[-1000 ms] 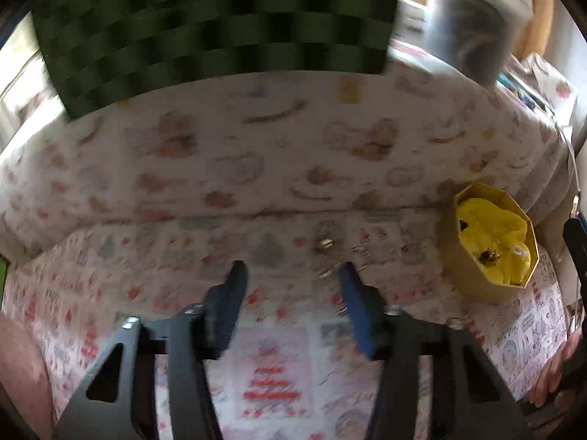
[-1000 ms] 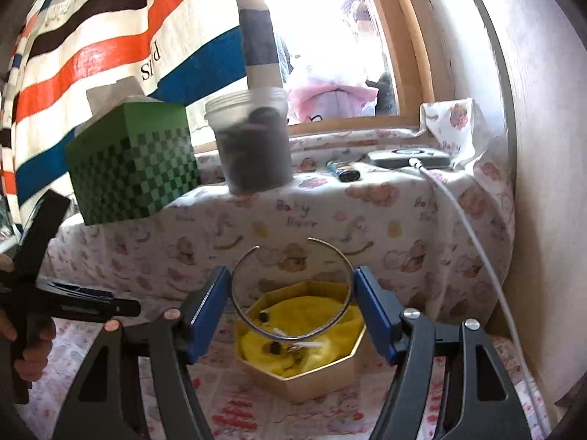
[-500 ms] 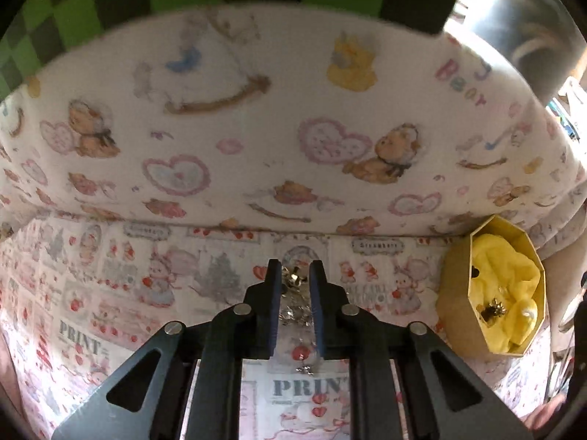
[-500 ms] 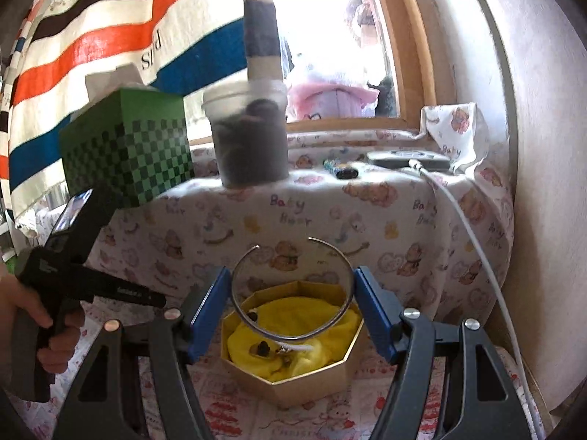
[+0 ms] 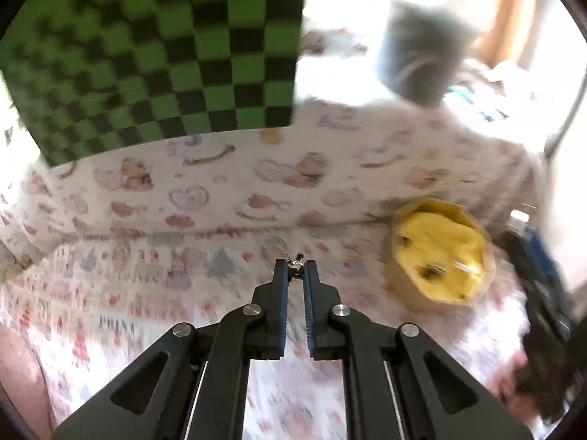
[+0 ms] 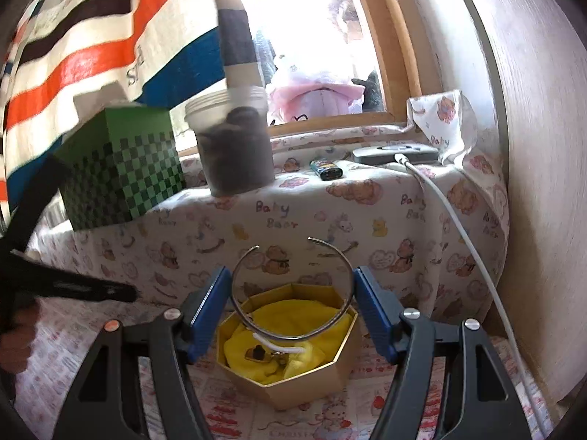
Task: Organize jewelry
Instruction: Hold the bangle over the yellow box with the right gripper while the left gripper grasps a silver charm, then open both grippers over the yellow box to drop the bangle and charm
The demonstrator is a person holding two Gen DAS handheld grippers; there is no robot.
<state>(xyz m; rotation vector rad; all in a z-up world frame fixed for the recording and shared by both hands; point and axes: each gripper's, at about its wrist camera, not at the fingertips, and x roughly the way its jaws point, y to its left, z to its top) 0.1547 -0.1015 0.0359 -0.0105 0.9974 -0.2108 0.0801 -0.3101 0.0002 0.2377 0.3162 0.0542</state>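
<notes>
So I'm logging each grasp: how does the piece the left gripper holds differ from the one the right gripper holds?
The left gripper pinches a small silver trinket at its fingertips, fingers nearly together; the right gripper has its fingers spread wide across a large open silver bangle. The trinket is a tiny knot of metal, the bangle a thin open hoop. The bangle hangs over the gold box; the trinket is left of it. Both are silver-coloured.

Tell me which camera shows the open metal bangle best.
The right wrist view. There the bangle sits sharp and centred, its sides against the blue pads of the right gripper, above the gold box. The left wrist view is motion-blurred and shows no bangle, only a dark blur at its right edge.
</notes>
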